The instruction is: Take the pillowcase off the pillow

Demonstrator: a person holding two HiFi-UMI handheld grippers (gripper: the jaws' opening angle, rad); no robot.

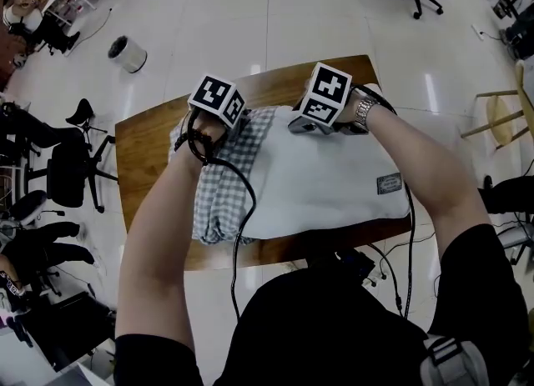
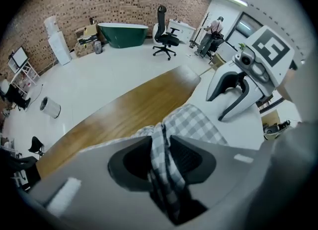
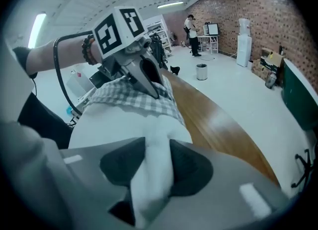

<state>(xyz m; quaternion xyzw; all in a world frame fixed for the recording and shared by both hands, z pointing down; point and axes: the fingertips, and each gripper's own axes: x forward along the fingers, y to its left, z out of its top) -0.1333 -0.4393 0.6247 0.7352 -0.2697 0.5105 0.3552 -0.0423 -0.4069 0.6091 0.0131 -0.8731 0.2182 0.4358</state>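
The white pillow (image 1: 325,184) lies across the wooden table (image 1: 142,138), with the checked pillowcase (image 1: 219,201) bunched over its left end. At the far edge, the left gripper (image 2: 166,157) pinches a fold of the pillowcase. The right gripper (image 3: 158,167) is clamped on a ridge of the pillow's white fabric. Beyond, a white bin (image 1: 127,53) stands on the floor.

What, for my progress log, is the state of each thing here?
pillowcase: bunched over the pillow's left end, partly off
pillow: mostly bare, lying on the table
left tongs: shut on pillowcase
right tongs: shut on pillow
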